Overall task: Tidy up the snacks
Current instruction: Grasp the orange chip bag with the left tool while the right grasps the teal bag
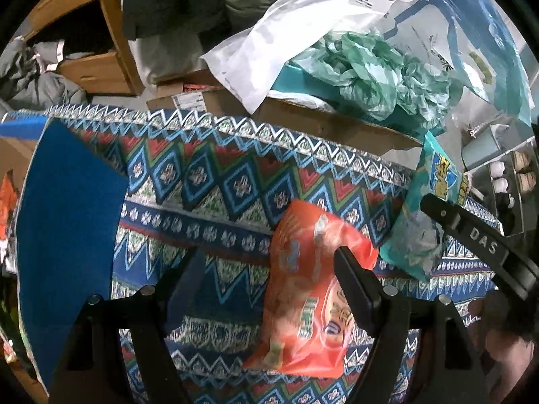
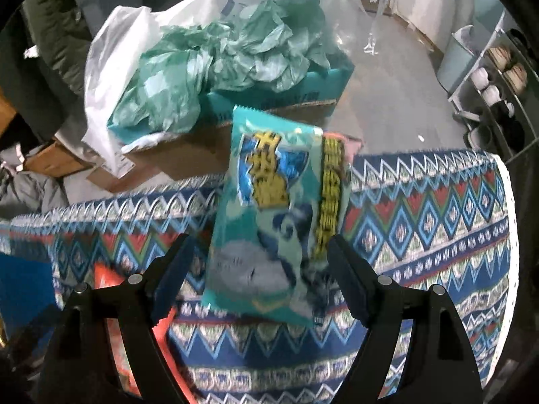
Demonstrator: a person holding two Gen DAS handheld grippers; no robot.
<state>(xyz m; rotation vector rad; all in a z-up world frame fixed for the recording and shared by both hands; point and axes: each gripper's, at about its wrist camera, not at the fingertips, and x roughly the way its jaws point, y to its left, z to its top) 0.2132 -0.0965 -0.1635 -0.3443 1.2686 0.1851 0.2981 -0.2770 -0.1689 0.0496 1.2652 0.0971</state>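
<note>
An orange snack bag (image 1: 303, 296) lies flat on the patterned tablecloth (image 1: 202, 181). My left gripper (image 1: 266, 254) hovers over it, open; its right finger overlaps the bag and its left finger stands well clear. A teal snack bag (image 2: 269, 222) sits tilted and blurred between the fingers of my right gripper (image 2: 258, 239). That gripper is open, with a clear gap between its left finger and the bag. The left wrist view has the teal bag (image 1: 421, 222) beside a finger of my right gripper (image 1: 471, 232). A corner of the orange bag (image 2: 107, 276) peeks out behind my right gripper's left finger.
Past the table's far edge stands a cardboard box (image 2: 188, 155) stuffed with green plastic (image 2: 215, 60) and a white bag (image 1: 279, 47). A plain blue sheet (image 1: 67, 219) covers the table's left part. A shoe rack (image 2: 498, 77) stands at right, a wooden shelf (image 1: 101, 67) at far left.
</note>
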